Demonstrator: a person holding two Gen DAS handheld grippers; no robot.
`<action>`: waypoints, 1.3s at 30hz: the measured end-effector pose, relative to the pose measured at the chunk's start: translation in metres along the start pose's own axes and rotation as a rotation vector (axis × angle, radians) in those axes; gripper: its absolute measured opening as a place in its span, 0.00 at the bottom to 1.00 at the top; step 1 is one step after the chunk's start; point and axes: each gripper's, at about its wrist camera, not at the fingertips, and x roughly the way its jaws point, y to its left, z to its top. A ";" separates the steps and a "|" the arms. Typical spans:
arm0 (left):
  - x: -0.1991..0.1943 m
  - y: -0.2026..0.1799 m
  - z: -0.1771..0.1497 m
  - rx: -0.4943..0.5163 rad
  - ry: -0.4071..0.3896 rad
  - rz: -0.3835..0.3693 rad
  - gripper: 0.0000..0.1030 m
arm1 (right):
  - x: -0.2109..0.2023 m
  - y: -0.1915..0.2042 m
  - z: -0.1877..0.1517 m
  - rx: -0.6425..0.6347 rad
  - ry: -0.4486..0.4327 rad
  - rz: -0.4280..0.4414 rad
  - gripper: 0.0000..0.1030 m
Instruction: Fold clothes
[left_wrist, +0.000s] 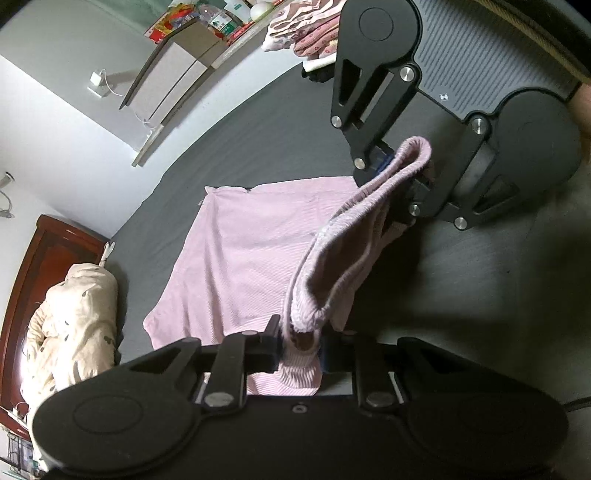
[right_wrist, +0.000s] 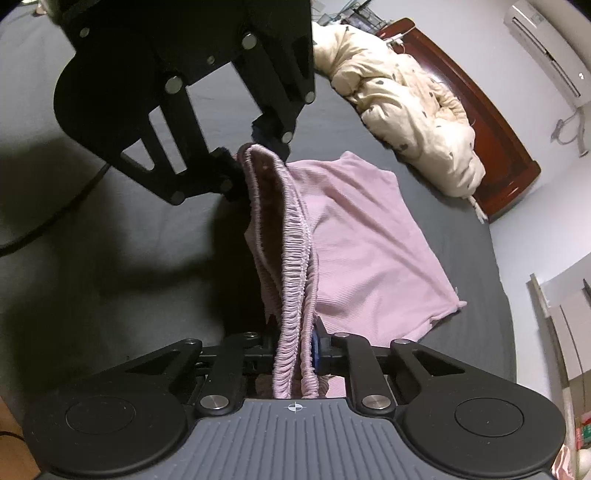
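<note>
A pink ribbed garment (left_wrist: 240, 251) (right_wrist: 362, 229) lies partly spread on the dark grey bed sheet (left_wrist: 258, 140) (right_wrist: 110, 229). Its gathered elastic waistband (left_wrist: 332, 251) (right_wrist: 295, 258) is lifted off the sheet and stretched between both grippers. My left gripper (left_wrist: 299, 347) is shut on one end of the band; the right wrist view shows it at the top (right_wrist: 247, 155). My right gripper (right_wrist: 295, 354) is shut on the other end, and appears at the upper right of the left wrist view (left_wrist: 406, 173). The rest of the cloth hangs down from the band to the sheet.
A cream quilt with dark spots (left_wrist: 74, 314) (right_wrist: 406, 107) is bunched against the red-brown wooden headboard (left_wrist: 40, 258) (right_wrist: 491, 122). A pile of pink patterned clothes (left_wrist: 306, 33) lies at the bed's far edge. A cabinet (left_wrist: 177, 74) stands by the wall.
</note>
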 end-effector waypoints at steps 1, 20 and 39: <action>0.000 -0.001 0.000 -0.001 0.001 -0.004 0.18 | -0.002 0.000 0.000 0.003 0.000 0.006 0.15; -0.054 -0.062 -0.028 0.067 0.007 -0.073 0.18 | -0.058 0.050 0.005 -0.136 -0.001 0.189 0.15; -0.094 -0.074 -0.031 -0.091 0.004 -0.073 0.45 | -0.093 0.056 -0.005 -0.070 -0.037 0.162 0.19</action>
